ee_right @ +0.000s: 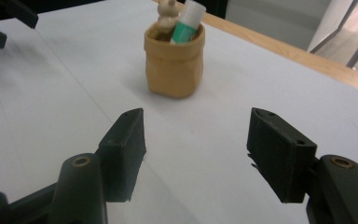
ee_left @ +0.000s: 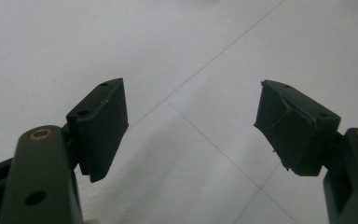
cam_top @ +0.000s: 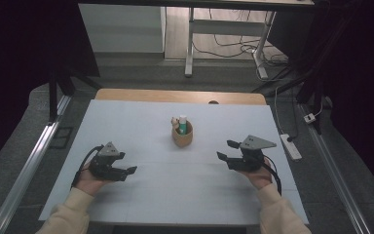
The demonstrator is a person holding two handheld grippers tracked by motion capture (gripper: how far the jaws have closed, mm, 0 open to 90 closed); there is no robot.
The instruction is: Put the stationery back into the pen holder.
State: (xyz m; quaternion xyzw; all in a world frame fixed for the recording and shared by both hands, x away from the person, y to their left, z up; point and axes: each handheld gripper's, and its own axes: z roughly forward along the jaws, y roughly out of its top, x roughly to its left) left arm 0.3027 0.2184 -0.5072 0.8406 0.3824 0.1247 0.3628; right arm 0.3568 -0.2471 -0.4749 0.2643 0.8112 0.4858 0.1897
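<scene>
Near the middle of the table (cam_top: 126,117), toward its far edge: a tan pot (cam_top: 182,135) holding a green-and-white tube (cam_top: 182,124). Nearer the front edge, well apart from it: left gripper (cam_top: 128,171) and right gripper (cam_top: 225,149), both gaping wide, nothing between.

Left gripper (cam_top: 132,169) held low at the near left, jaws spread wide and empty. Right gripper (cam_top: 225,149) held at the near right, jaws parted, nothing between. Both forearms in cream sleeves, hands cupping from below.
</scene>
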